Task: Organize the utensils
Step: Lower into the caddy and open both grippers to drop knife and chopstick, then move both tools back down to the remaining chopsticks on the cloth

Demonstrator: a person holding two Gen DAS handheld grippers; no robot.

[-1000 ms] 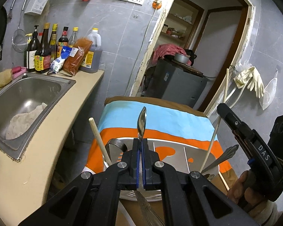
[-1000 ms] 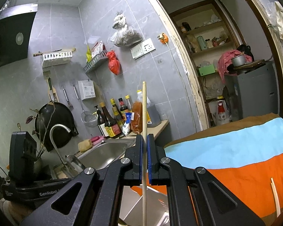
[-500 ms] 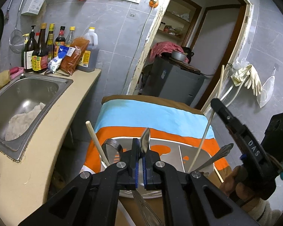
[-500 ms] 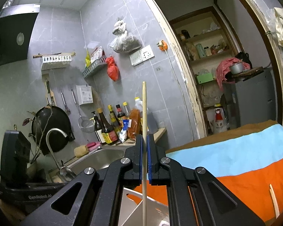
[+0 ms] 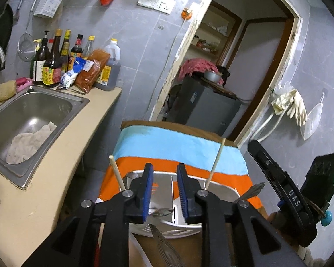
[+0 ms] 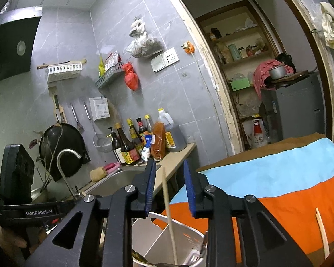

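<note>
A steel, divided holder stands on striped cloth. A spoon lies tilted inside; two pale chopsticks lean upright at left and right. Another chopstick lies far right.

Your right gripper has its fingers spread apart, nothing between them touching. A chopstick stands tilted in the metal holder just below.
</note>
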